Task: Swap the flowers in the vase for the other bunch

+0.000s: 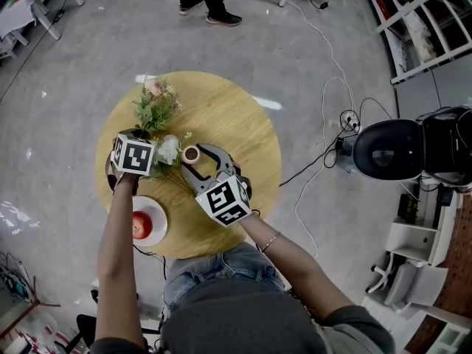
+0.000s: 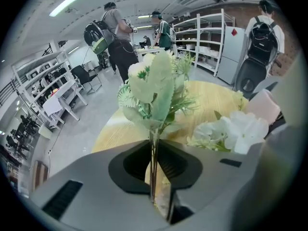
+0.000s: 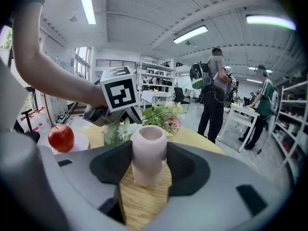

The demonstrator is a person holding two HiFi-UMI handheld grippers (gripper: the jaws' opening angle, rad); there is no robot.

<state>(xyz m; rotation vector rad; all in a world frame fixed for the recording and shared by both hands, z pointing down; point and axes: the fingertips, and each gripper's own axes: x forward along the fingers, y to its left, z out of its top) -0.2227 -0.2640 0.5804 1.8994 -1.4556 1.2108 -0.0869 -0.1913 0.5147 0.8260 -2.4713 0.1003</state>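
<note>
Closest to you, your right gripper (image 3: 149, 150) reaches over the round wooden table (image 1: 236, 124). Its jaws are spread wide and set against both sides of the pink vase (image 1: 191, 153). The vase stands near the table's middle, and its mouth is empty.

Your left gripper (image 2: 154, 148) is narrow, nipped on the thin stems of the green bunch (image 2: 154, 85). The heads of that bunch point away from you, toward the far edge. The white bunch (image 2: 236, 129) lies on the wood just beside the vase, between it and your left gripper. A plate (image 1: 156, 231) sits at the near-left edge with an apple (image 1: 140, 226) on it, clear of the work.

With the vase empty and the green bunch held low and away from it, you seem to be laying that bunch aside. Next, let those stems go once they rest on the wood. Then take the white bunch low on its stems, turn them downward, and thread them into the narrow mouth while your right gripper braces the vase.
</note>
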